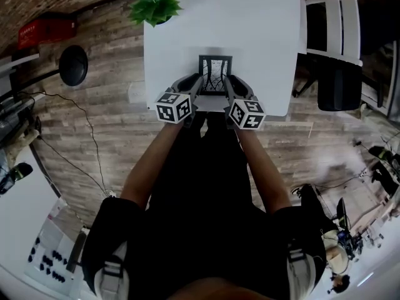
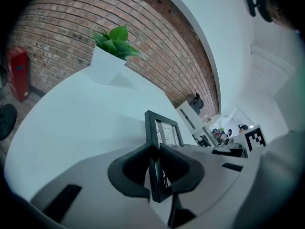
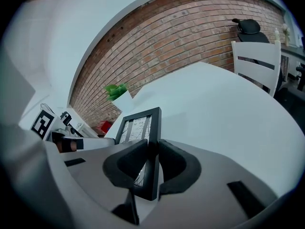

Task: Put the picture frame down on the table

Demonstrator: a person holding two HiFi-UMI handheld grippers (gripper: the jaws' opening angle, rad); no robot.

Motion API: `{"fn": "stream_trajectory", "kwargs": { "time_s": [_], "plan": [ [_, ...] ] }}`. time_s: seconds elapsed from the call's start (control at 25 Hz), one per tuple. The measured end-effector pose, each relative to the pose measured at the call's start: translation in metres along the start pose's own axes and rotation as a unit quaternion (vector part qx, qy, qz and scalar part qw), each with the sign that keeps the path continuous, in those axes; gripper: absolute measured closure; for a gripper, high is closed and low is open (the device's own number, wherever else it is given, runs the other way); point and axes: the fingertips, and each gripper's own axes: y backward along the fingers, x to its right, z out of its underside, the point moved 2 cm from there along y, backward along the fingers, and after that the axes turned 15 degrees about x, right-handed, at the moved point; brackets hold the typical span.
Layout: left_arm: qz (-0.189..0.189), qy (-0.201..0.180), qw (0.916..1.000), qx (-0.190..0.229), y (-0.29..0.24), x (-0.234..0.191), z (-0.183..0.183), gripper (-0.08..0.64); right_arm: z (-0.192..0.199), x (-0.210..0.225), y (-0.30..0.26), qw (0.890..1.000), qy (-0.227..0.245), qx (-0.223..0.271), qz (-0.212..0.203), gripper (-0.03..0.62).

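Both sides of the picture frame (image 1: 215,74) are pinched: my left tool (image 2: 153,152) clamps its left edge and my right tool (image 3: 153,150) its right edge. I hold it over the near part of the white tabletop (image 1: 250,30), whether touching I cannot tell. A potted plant (image 1: 154,4) stands at the far left corner.

- This looks like a lab or studio workroom, not a home: bare brick wall (image 3: 190,27) and wood-plank floor (image 1: 100,124).
- 1 plain white tabletop (image 1: 250,30) carries a potted plant (image 1: 154,4); a white chair (image 1: 331,27) stands beside it, and a black office chair (image 3: 249,28) is by the wall.
- Loose cables (image 1: 92,158) trail across the floor.
- Cluttered equipment (image 1: 350,242) crowds the room's edges.
- A red box (image 1: 47,30) sits by the wall.
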Motion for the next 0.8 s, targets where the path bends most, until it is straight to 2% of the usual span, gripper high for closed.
{"fn": "stream_trajectory", "kwargs": {
  "time_s": [0.4,0.8],
  "plan": [
    [-0.005,0.003,0.9997,-0.026,-0.011,-0.013,0.012,0.483,0.012,0.01,-0.012,1.0,0.0,-0.02,0.004,0.52],
    [-0.011,0.004,0.9994,-0.034,-0.014,-0.016,0.016,0.483,0.017,0.014,-0.016,1.0,-0.009,-0.026,0.011,0.52]
  ]
}}
